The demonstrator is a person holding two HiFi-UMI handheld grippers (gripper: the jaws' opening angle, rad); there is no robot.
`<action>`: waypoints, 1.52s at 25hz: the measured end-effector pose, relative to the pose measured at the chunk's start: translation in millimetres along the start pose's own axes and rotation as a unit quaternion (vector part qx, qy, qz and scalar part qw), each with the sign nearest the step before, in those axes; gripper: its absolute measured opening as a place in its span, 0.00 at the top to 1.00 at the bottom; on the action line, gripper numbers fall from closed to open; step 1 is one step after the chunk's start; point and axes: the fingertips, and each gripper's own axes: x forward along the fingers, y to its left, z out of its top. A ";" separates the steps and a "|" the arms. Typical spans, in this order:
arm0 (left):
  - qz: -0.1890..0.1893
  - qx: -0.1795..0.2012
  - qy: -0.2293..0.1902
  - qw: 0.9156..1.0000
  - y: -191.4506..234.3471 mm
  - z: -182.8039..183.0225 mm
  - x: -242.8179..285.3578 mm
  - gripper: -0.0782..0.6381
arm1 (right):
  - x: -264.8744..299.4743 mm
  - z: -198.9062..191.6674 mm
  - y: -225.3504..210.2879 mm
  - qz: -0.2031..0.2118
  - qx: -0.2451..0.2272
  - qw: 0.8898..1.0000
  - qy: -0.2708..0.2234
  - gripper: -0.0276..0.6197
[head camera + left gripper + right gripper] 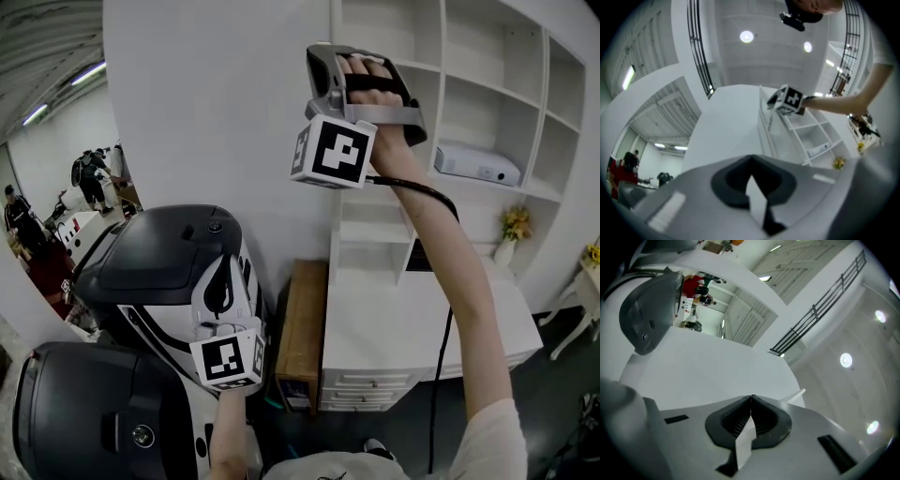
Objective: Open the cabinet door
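Note:
The white cabinet door stands as a tall flat panel at the left of the open shelving. My right gripper is raised high at the door's right edge, its marker cube facing me. Its jaws meet at the tips, shut; only a pale strip shows behind them, and I cannot make out anything held. The door's surface fills the view beyond the jaws. My left gripper hangs low at the left, shut and empty, pointing up towards the door and the right gripper.
On the shelves lie a white box and a vase of flowers. Below stand a white drawer unit and a small wooden table. People stand far off at the left.

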 end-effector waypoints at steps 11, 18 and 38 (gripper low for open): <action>-0.027 -0.026 -0.003 0.999 -44.9 -5.1 -7.8 0.88 | -132.9 -59.8 2.4 -0.009 0.294 0.955 -0.044 0.97; -0.028 -0.045 0.008 0.999 -76.2 -26.8 -20.4 0.88 | -227.3 -119.7 80.4 0.033 0.554 0.832 -0.003 0.96; 0.024 -0.025 0.090 0.995 -148.2 -78.6 -72.2 0.88 | -374.4 -127.7 227.3 0.218 0.650 0.726 0.061 0.96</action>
